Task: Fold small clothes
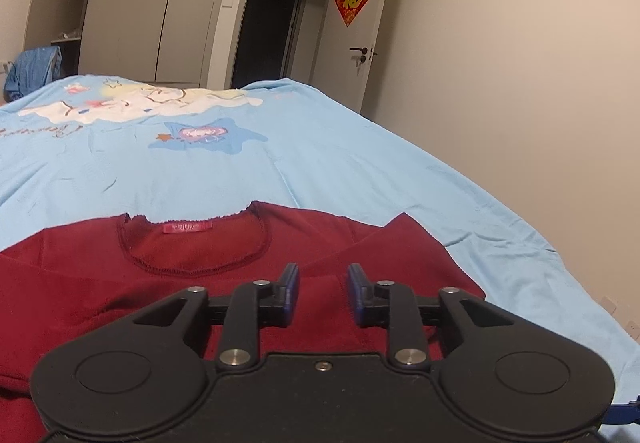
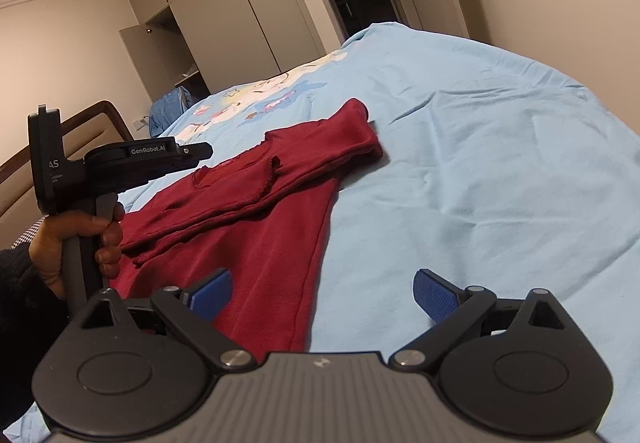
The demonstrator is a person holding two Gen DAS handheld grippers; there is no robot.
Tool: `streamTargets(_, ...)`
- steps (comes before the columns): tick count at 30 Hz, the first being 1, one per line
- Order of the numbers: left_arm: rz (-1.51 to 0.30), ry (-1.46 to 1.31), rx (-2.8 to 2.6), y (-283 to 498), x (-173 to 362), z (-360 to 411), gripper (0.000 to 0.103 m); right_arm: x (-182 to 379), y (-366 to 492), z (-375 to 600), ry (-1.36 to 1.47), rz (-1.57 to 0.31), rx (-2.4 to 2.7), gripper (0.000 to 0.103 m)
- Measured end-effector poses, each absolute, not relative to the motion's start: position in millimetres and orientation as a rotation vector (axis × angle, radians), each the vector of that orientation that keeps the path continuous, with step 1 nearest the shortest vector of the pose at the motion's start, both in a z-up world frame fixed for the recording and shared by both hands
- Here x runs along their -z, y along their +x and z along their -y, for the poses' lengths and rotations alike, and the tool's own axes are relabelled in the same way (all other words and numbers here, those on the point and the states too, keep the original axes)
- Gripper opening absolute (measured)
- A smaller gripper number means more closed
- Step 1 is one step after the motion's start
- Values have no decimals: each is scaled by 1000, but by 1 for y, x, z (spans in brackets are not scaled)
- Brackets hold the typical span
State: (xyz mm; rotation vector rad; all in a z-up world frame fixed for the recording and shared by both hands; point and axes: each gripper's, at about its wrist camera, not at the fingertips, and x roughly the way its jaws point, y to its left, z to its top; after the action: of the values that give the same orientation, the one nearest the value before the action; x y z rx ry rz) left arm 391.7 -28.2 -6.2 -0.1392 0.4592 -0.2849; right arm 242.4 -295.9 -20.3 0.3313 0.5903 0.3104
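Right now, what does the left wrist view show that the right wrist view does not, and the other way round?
Only the left wrist view shows the red label inside the neckline of the red top, and the left claw from behind, its fingers apart with nothing between them.

Only the right wrist view shows the hand holding the left claw's handle, a wooden headboard, and the right claw, open wide over the top's edge.

Both show the top with one sleeve folded across it, the light blue bedsheet, the wardrobe and the open door.
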Motion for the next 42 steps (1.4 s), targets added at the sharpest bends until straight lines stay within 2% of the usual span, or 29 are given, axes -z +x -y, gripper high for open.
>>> streamTargets(4, -472, -156, 286, 378, 1, 16, 68, 22, 248, 286, 322, -588, -327, 100)
streamTargets(7, -470, -138, 256, 359, -9, 0, 83, 24, 256, 278, 322, -598, -340, 100)
streamTargets(9, -470, -125, 196, 347, -13, -17, 88, 25, 262, 270, 314, -600, -353, 100)
streamTargets(15, -492, -84, -31, 304, -7, -88, 95, 21, 286, 244, 263, -584, -408, 99)
streamTargets(23, -574, 39, -262, 276, 23, -164, 95, 10, 334, 211, 209, -568, -434, 93)
streamTargets(30, -573, 68, -308, 304, 34, -179, 87, 13, 385, 181, 160, -573, -426, 78)
streamTargets(32, -572, 67, -317, 314, 35, -181, 81, 14, 396, 174, 140, -576, -420, 72)
streamTargets(34, -562, 58, -317, 321, 36, -181, 69, 17, 406, 168, 125, -578, -419, 62)
streamTargets(35, -551, 53, -313, 322, 35, -181, 66, 18, 409, 167, 122, -581, -417, 59)
streamTargets(36, -541, 50, -305, 322, 35, -181, 60, 20, 413, 166, 122, -589, -413, 52)
streamTargets(37, -533, 49, -294, 322, 34, -181, 49, 23, 417, 165, 126, -600, -410, 43)
streamTargets(38, -531, 49, -279, 322, 34, -179, 44, 26, 419, 165, 129, -609, -406, 39)
streamTargets(40, -526, 63, -266, 321, 33, -176, 25, 30, 420, 165, 122, -616, -396, 29)
streamTargets(41, -520, 74, -264, 321, 33, -174, 18, 31, 419, 165, 118, -616, -394, 27)
streamTargets(42, -514, 81, -265, 320, 33, -172, 7, 32, 419, 166, 116, -615, -393, 25)
